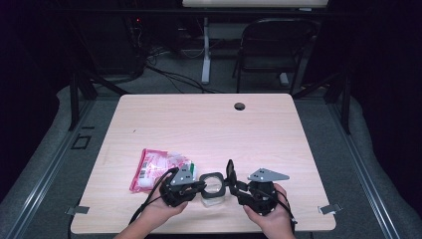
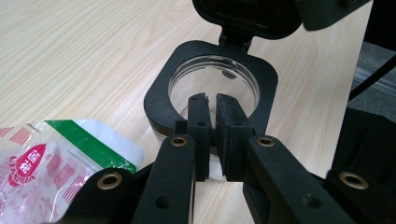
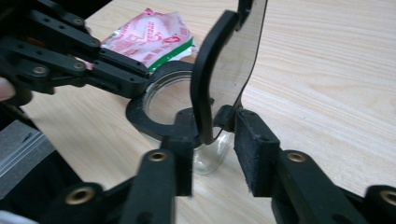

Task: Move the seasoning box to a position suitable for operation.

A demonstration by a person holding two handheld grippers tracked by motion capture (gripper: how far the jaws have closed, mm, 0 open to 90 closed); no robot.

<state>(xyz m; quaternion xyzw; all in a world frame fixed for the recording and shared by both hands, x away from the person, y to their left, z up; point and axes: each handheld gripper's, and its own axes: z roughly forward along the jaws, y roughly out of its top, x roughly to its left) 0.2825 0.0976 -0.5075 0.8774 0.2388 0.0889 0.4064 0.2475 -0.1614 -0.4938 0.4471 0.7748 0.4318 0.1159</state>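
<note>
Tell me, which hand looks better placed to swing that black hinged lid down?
The right gripper, probably. Its jaws straddle the upright black hinged lid, while the left gripper is busy, shut on the black rim of the clear plastic jar, steadying it.

Jar lid (image 2: 247, 16) cut off by top edge in left gripper view. Left tongs (image 2: 211, 105) cover near rim of jar (image 2: 161, 93). Packet (image 2: 51, 163) print too blurry to read, tbh.
</note>
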